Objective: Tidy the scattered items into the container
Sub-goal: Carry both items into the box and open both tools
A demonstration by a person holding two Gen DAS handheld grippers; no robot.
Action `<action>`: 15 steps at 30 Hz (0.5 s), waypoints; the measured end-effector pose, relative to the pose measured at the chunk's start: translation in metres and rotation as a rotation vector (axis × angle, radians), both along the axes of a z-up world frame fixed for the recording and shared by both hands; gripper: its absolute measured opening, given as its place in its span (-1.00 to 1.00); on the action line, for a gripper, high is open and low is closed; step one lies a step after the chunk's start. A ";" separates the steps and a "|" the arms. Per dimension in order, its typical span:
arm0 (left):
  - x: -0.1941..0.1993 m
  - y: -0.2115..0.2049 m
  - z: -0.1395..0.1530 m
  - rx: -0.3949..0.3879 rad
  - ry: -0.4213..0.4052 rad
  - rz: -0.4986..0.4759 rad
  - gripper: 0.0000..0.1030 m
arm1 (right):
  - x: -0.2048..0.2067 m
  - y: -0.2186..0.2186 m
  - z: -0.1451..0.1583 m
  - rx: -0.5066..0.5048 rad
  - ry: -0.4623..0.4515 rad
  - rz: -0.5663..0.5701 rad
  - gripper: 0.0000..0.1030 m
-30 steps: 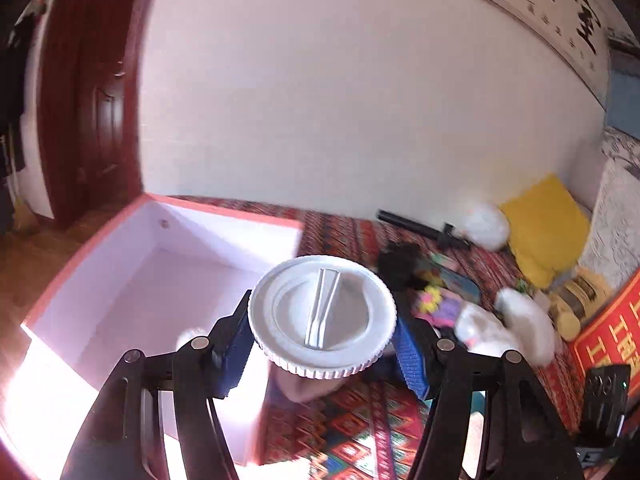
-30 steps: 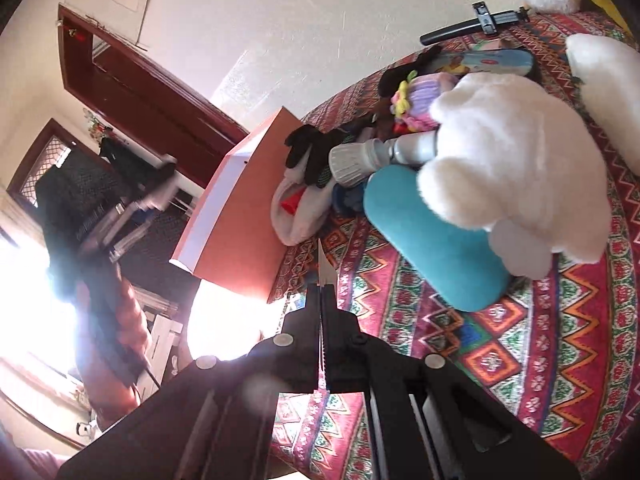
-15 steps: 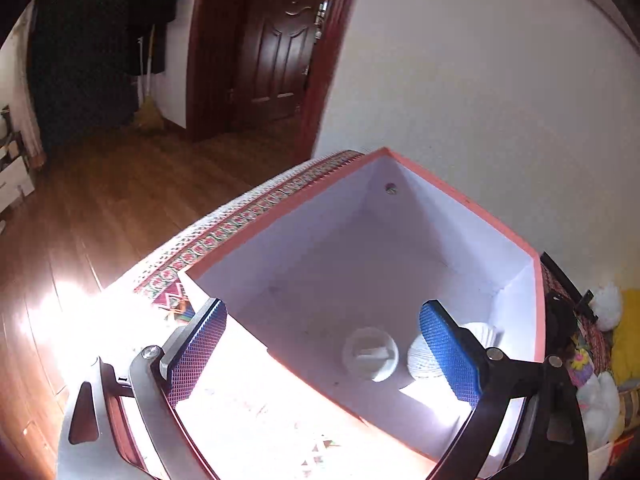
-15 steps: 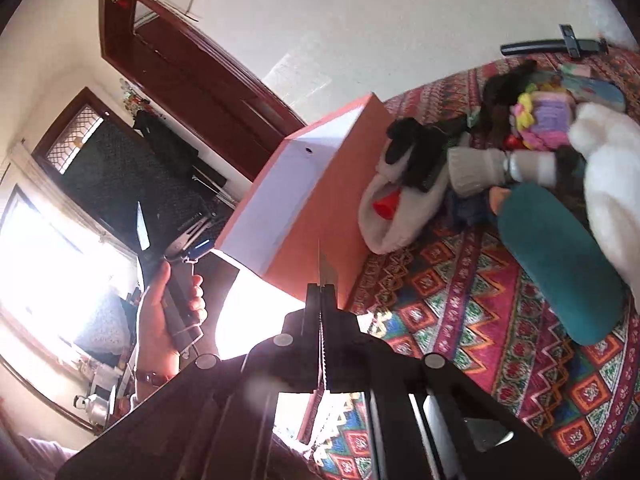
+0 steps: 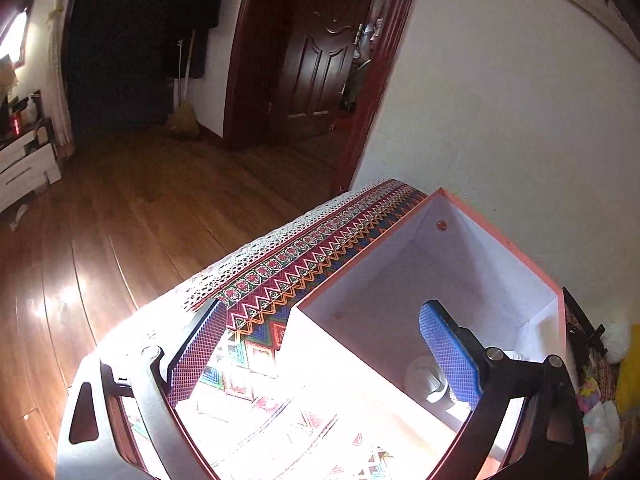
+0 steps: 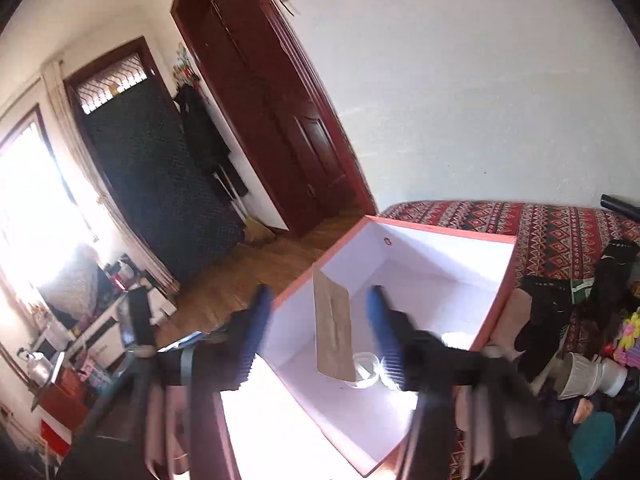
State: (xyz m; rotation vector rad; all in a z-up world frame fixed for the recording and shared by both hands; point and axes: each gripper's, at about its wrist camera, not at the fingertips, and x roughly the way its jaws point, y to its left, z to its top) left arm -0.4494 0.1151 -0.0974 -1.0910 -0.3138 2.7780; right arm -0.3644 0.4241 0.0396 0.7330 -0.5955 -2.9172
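Observation:
A pink box (image 5: 492, 224) with white inner walls stands on the patterned cloth; it also shows in the right wrist view (image 6: 444, 232). A white round lid (image 5: 424, 378) lies on its floor, also seen in the right wrist view (image 6: 366, 364). My left gripper (image 5: 320, 356) is open and empty over the box's near corner. My right gripper (image 6: 316, 332) is open above the box; a thin tan card (image 6: 334, 332) hangs between its jaws, loose in the air, over the box's inside.
Scattered items lie right of the box: black gloves (image 6: 540, 312), a white ribbed bottle (image 6: 592, 374), a teal object (image 6: 592, 444), white plush (image 5: 616, 336). The cloth's lace edge (image 5: 248, 252) drops to a wooden floor. A dark door (image 5: 316, 64) stands behind.
My left gripper let the white lid go into the box and pulled back left. My right gripper swung over the box and opened, releasing the thin card.

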 end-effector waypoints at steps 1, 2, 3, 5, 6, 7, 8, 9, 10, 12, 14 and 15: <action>-0.001 0.001 0.001 0.004 0.001 0.000 0.90 | 0.003 0.001 -0.001 0.008 0.009 -0.010 0.55; 0.000 0.001 0.001 0.006 0.002 0.000 0.90 | 0.010 0.004 -0.002 0.008 0.020 -0.015 0.55; 0.000 0.003 0.002 0.006 0.004 -0.003 0.90 | 0.018 0.010 -0.003 0.002 0.029 -0.030 0.55; 0.003 0.007 0.003 0.001 0.005 -0.013 0.90 | 0.040 0.031 -0.007 -0.028 0.037 -0.082 0.55; 0.004 0.012 0.003 0.000 0.005 -0.024 0.90 | 0.053 0.043 -0.010 -0.053 0.039 -0.108 0.55; 0.005 0.016 0.004 0.000 0.006 -0.037 0.90 | 0.065 0.057 -0.015 -0.081 0.040 -0.137 0.55; 0.007 0.022 0.005 -0.002 0.009 -0.051 0.90 | 0.080 0.071 -0.021 -0.115 0.039 -0.172 0.55; 0.010 0.030 0.006 -0.008 0.014 -0.064 0.90 | 0.095 0.086 -0.027 -0.150 0.036 -0.206 0.55; 0.014 0.038 0.009 -0.014 0.023 -0.081 0.90 | 0.110 0.100 -0.035 -0.183 0.030 -0.238 0.55; 0.025 0.061 0.014 -0.034 0.051 -0.135 0.90 | 0.140 0.124 -0.054 -0.245 0.010 -0.299 0.55; 0.042 0.093 0.021 -0.071 0.096 -0.213 0.90 | 0.164 0.141 -0.075 -0.293 -0.009 -0.335 0.52; 0.054 0.111 0.024 -0.092 0.124 -0.261 0.90 | 0.174 0.148 -0.088 -0.316 -0.023 -0.352 0.49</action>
